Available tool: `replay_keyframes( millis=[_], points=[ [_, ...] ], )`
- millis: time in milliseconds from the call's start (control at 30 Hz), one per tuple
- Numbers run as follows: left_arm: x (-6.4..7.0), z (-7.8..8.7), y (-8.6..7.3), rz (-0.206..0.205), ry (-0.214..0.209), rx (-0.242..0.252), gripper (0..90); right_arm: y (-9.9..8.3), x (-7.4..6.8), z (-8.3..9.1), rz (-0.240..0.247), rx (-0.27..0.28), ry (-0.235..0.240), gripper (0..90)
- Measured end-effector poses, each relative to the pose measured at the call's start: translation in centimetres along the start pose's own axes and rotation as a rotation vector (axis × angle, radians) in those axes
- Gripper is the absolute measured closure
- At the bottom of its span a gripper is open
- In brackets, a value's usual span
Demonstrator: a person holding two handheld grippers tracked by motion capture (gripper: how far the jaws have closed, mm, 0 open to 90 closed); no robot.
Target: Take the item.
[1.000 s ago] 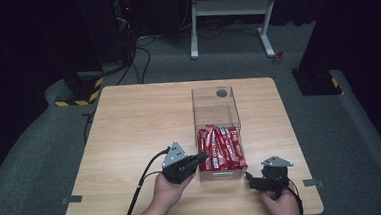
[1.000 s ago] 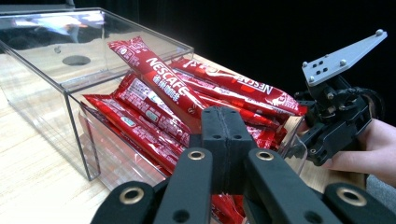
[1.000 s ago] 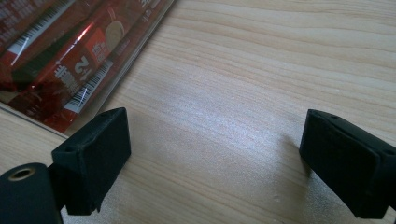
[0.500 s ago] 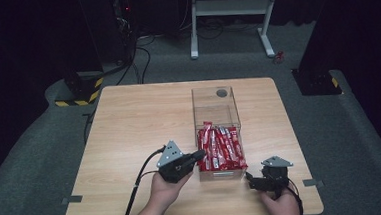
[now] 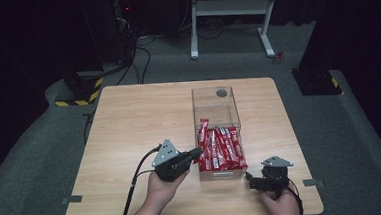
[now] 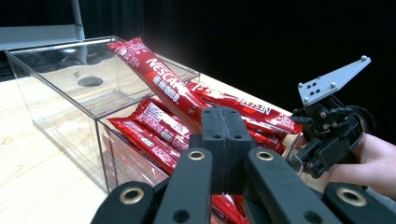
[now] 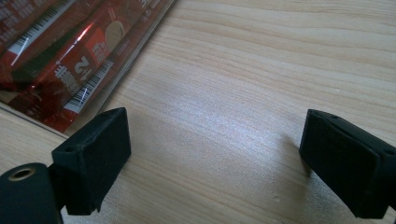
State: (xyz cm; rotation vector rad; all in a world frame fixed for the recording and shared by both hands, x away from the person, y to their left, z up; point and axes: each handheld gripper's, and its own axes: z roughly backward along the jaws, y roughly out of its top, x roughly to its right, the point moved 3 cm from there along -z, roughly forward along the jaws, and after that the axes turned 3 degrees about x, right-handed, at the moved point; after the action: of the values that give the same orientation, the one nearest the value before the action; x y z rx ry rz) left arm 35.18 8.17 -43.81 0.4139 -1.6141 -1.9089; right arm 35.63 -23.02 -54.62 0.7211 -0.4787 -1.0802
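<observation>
High view: a wooden table [image 5: 129,121] carries a clear plastic box [image 5: 216,106] divided into two compartments. The far compartment holds no packets; the near compartment holds a pile of red Nescafe stick packets [image 5: 223,150]. The left gripper [image 5: 197,153] reaches in from the left side of the box, with its tip at the near compartment's left wall. One stick packet [image 5: 202,137] rises from that tip and slants toward the divider, above the rest of the pile. The right gripper [image 5: 249,180] sits low over the table, just off the near right corner of the box, and holds nothing.

Left gripper view: the two black jaws are pressed together on the lower end of the stick packet [image 6: 161,81]. The packet tilts upward and away, its far end lying over the divider of the clear plastic box [image 6: 60,93]. The remaining red Nescafe stick packets [image 6: 159,126] lie flat in the near compartment. The right gripper [image 6: 299,161] appears beyond the box, held by a hand [image 6: 366,161].

Right gripper view: the jaws stand wide apart with bare table [image 7: 224,102] between them. The red Nescafe stick packets [image 7: 60,51] show through the box wall at the upper left, close beside one jaw; whether that jaw touches the wall cannot be determined.
</observation>
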Motion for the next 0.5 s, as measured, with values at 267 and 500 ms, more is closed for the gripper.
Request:
replay_keyframes(
  millis=[267,500],
  points=[
    [-0.6,0.5,0.2,0.003,0.014,0.005,90.0,0.0,0.0,0.0,0.000,0.000,0.000,8.5],
    [-1.4,0.9,0.2,0.005,0.035,0.007,90.0,0.0,0.0,0.0,0.000,0.000,0.000,8.5]
  ],
)
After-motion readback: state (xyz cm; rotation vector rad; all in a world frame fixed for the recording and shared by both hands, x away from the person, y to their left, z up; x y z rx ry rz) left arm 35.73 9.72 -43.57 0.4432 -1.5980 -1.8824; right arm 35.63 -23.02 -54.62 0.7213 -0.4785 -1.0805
